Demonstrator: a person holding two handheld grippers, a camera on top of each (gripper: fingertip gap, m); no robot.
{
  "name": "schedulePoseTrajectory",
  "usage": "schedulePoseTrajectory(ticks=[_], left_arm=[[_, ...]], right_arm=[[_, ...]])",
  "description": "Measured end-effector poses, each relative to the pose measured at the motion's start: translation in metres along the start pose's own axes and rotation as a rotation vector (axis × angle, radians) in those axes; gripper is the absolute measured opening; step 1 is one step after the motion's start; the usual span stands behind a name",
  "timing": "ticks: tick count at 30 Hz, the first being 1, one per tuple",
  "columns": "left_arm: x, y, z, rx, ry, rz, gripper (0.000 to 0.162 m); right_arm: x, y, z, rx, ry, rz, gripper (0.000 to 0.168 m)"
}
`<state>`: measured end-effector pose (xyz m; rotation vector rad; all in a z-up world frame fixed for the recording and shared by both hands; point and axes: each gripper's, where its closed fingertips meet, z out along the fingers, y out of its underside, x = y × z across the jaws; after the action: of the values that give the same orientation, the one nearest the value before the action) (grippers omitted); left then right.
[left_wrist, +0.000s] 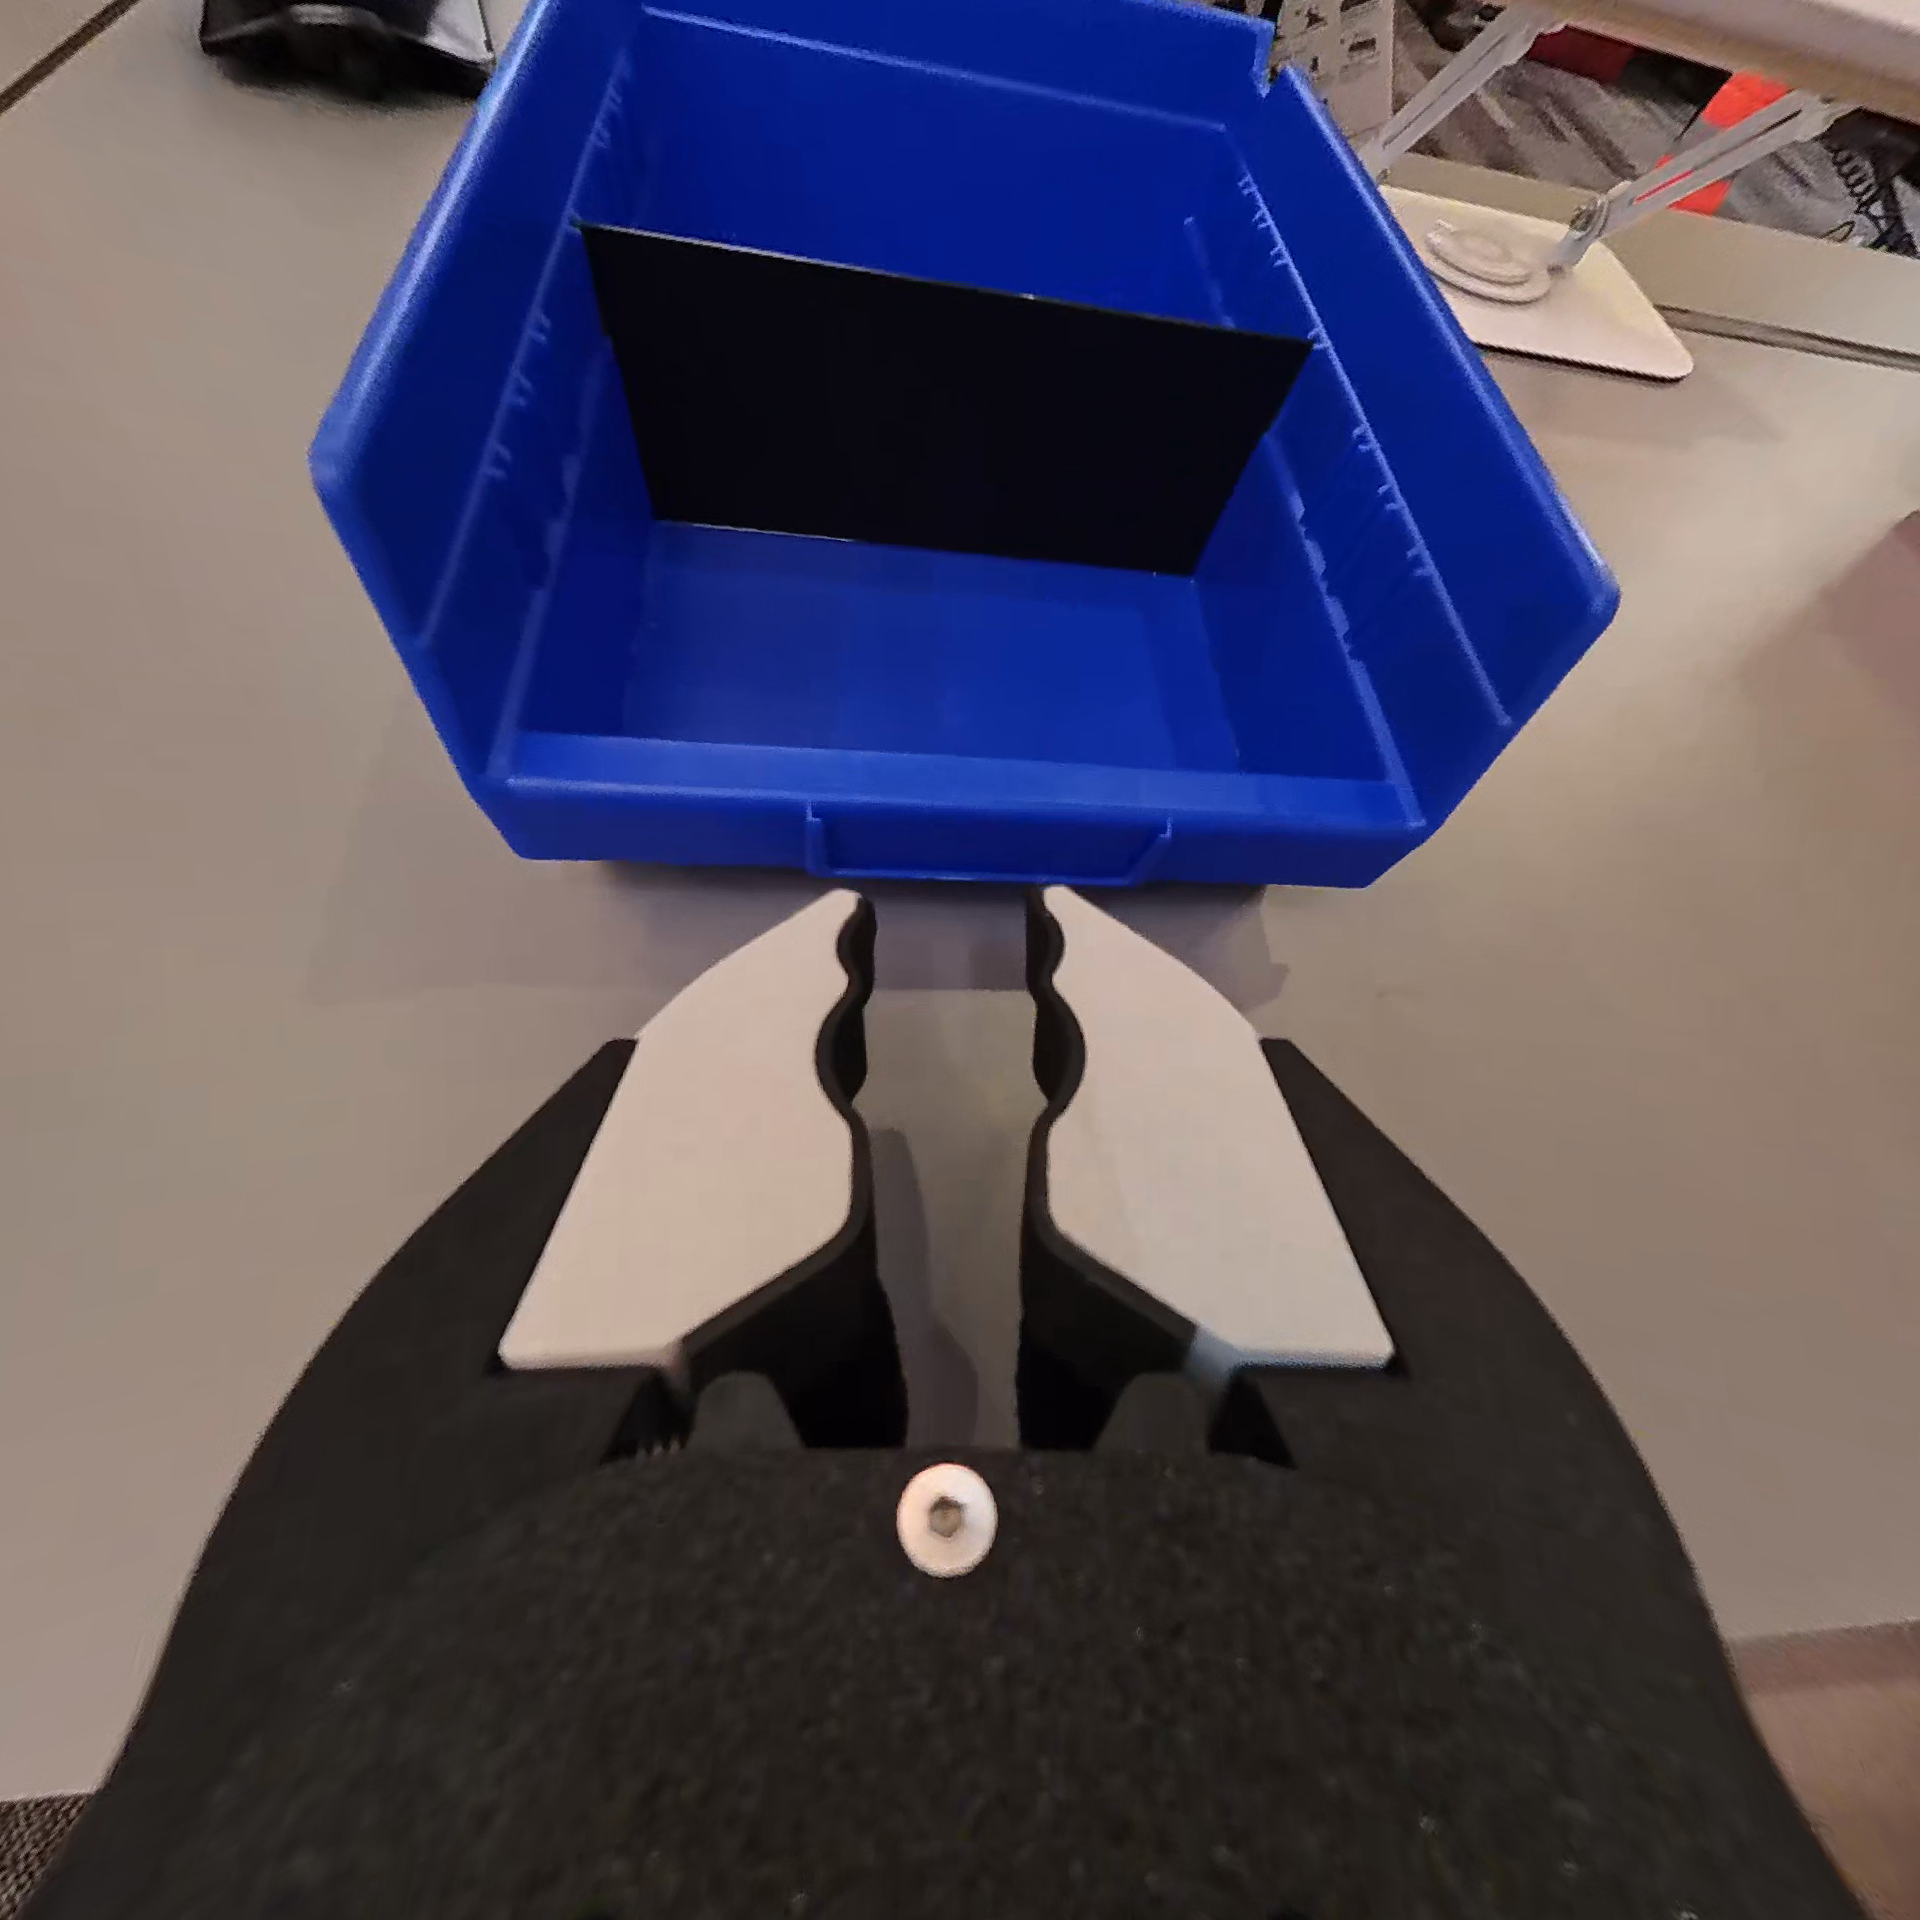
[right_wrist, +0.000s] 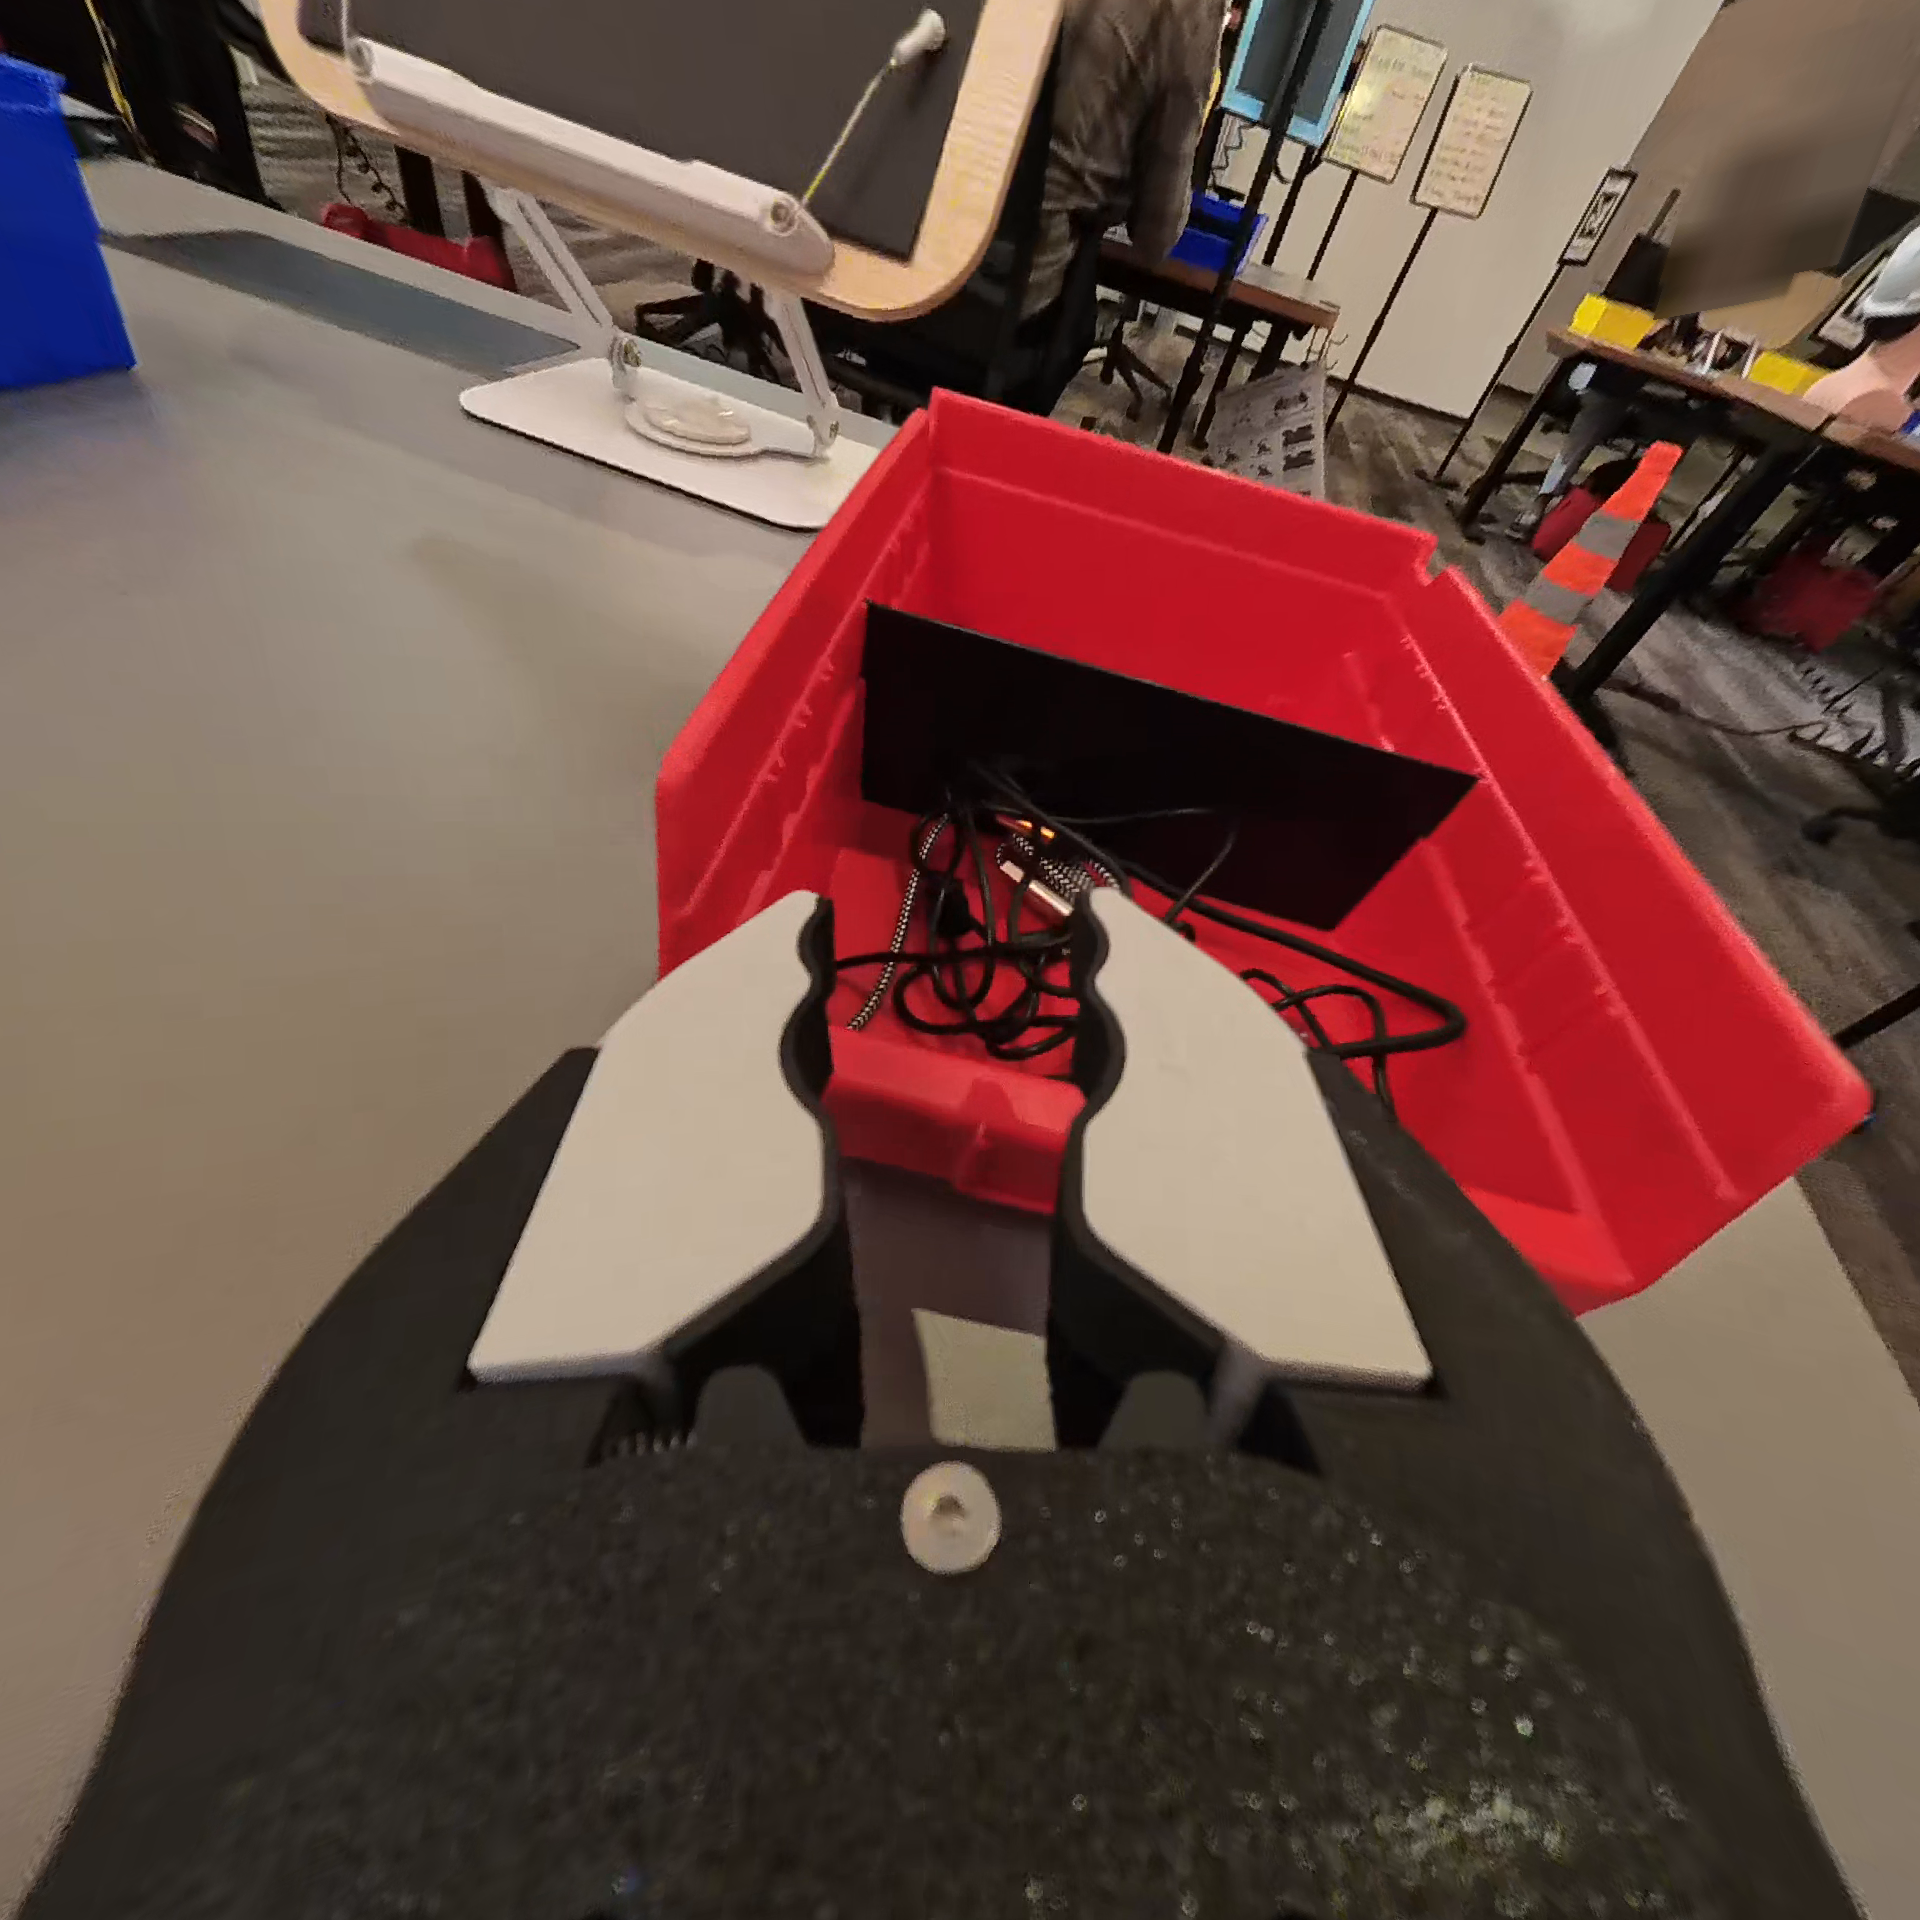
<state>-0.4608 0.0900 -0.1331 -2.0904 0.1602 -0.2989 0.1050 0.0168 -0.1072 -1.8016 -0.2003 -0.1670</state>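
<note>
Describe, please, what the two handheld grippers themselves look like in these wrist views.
The left gripper and the right gripper look the same: two flat light-grey fingers with wavy black inner edges, set in a broad, curved black body of grainy texture with one pale screw at its centre. No cables, markings or sleeves show.

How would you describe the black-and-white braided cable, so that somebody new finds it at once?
Start at the red bin on the grey table, just ahead of the right gripper. Its front compartment, before the black divider, holds tangled cables. The braided cable lies at the left of the tangle; its speckled weave differs from the plain black cables beside it.
</note>
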Motion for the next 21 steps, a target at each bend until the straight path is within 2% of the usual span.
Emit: schedulePoseTrajectory(ticks=[16,19,21], left_arm=[[0.015,0.008,0.005,-0.045,0.079,-0.021,0.027],[0.018,0.010,0.006,-0.058,0.089,-0.016,0.027],[0.019,0.011,0.006,-0.063,0.091,-0.011,0.027]], right_arm=[[-0.001,0.003,-0.003,-0.007,-0.022,0.049,0.043],[-0.023,-0.003,-0.004,0.017,-0.151,0.080,0.048],[-0.048,-0.008,-0.004,0.033,-0.274,0.133,0.058]])
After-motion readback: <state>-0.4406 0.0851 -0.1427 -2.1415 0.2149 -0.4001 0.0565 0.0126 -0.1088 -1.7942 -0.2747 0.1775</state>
